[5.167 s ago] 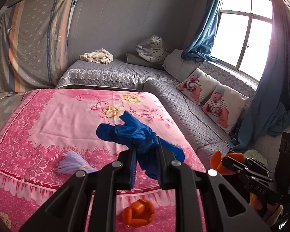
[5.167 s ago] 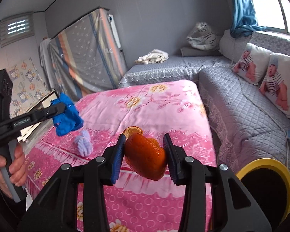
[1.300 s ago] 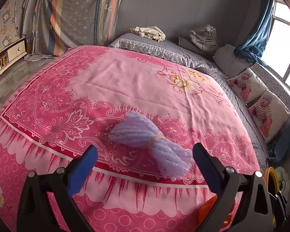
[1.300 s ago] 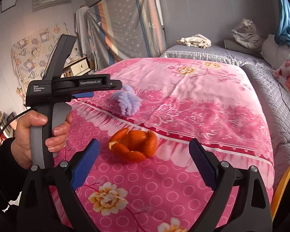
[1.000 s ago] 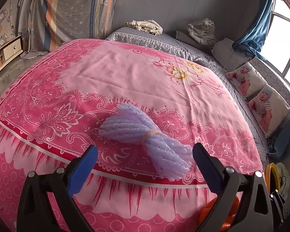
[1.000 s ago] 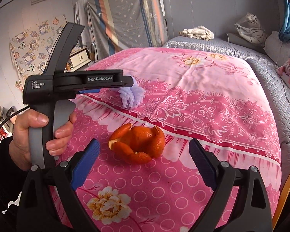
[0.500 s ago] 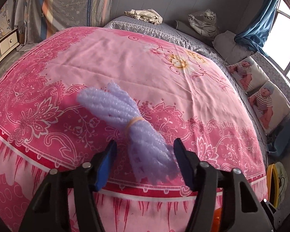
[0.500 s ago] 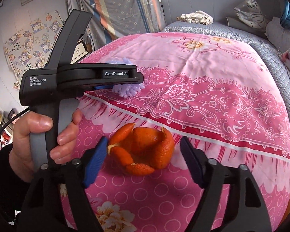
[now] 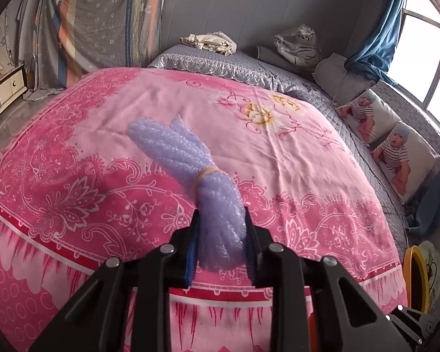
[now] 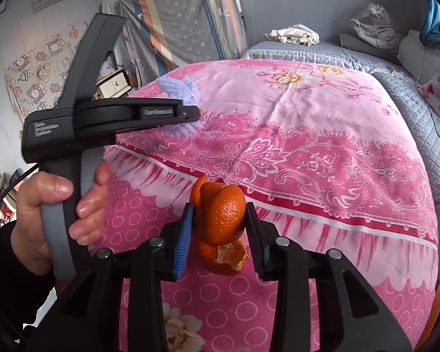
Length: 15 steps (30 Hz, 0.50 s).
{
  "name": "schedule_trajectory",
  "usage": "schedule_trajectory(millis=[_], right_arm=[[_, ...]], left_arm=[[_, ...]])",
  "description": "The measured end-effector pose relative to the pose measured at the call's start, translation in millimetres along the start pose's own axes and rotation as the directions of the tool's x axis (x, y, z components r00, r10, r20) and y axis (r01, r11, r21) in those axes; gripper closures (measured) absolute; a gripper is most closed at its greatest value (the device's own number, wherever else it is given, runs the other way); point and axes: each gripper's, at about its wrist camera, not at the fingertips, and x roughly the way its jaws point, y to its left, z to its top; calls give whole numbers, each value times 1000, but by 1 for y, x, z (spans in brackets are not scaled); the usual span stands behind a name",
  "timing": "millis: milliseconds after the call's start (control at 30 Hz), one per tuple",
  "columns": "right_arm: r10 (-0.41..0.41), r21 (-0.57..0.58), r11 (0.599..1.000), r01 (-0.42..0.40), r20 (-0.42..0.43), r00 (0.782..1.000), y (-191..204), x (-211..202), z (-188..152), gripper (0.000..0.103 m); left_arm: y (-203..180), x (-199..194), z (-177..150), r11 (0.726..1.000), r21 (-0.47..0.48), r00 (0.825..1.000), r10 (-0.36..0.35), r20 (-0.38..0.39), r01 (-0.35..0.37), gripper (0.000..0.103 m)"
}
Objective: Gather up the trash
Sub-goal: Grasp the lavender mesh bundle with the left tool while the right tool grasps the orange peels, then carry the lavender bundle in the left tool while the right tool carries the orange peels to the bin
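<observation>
The left gripper (image 9: 221, 245) is pinching the purple foam bundle (image 9: 190, 173) and the right gripper (image 10: 220, 234) is squeezing the orange peel (image 10: 221, 223) — loose curls risk tearing away on lifting.

Pink floral bedspread (image 9: 278, 146), baby-print pillows (image 9: 402, 158), blue curtain (image 9: 375, 47).

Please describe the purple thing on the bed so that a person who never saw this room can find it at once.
Look at the big pink flowered bedspread that covers the bed. Near its front edge lies a lilac foam-net bundle, tied at the middle with a thin rubber band; the left gripper pinches its near end. The only other trash nearby is an orange peel.
</observation>
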Motion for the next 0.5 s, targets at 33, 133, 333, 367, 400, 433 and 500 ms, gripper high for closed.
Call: schedule_trajectory(millis=[33, 133, 333, 367, 400, 433, 500], right_arm=[[-2, 7, 1000, 2, 10, 1000, -2, -4, 1, 70], [-16, 29, 999, 14, 52, 999, -11, -21, 4, 70], [-51, 71, 997, 43, 119, 992, -30, -57, 4, 70], [-62, 81, 995, 52, 133, 989, -33, -64, 3, 70], [-70, 89, 994, 58, 143, 987, -38, -69, 3, 70], [-82, 98, 993, 67, 155, 984, -42, -76, 2, 70], [-104, 115, 990, 85, 174, 979, -49, -87, 4, 70]], left_arm=[[-2, -5, 1, 1000, 8, 1000, 5, 13, -6, 79], [-8, -28, 4, 999, 31, 998, 11, 67, -13, 79], [-26, -70, 1, 997, 70, 990, -26, 137, 16, 79], [-31, -78, -1, 997, 77, 988, -41, 146, 30, 79], [-36, -84, -2, 996, 82, 987, -56, 153, 44, 79], [-41, -92, -4, 994, 88, 984, -75, 162, 61, 79], [-52, -103, -6, 991, 104, 980, -99, 175, 81, 79]])
